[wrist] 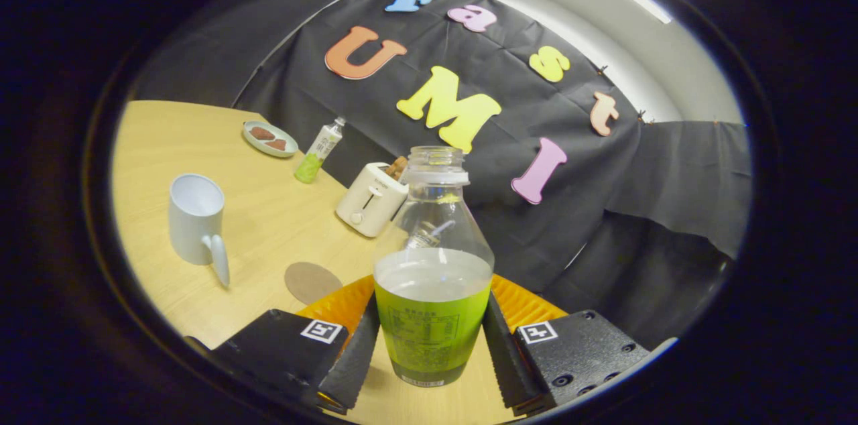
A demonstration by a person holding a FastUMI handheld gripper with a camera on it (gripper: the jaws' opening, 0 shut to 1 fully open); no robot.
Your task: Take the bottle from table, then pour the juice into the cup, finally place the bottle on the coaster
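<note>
Tool (429,344) clamps open bottle (432,264), juice half full.
Desk (268,210): cup (198,224) at 10 o'clock, coaster (312,281) at 11, nearer.

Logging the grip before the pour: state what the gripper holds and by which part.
The gripper holds the open juice bottle, its fingers pressing the two sides of the green-labelled lower body, well below the neck.

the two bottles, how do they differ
The near bottle sits between the gripper fingers, which press its sides; the far bottle stands free beyond the cup, beside the plate. The near bottle has no cap; the far bottle has a white cap on. The near bottle is squat with a wide neck, the far bottle slim. Both are clear with a green band at the bottom.
</note>
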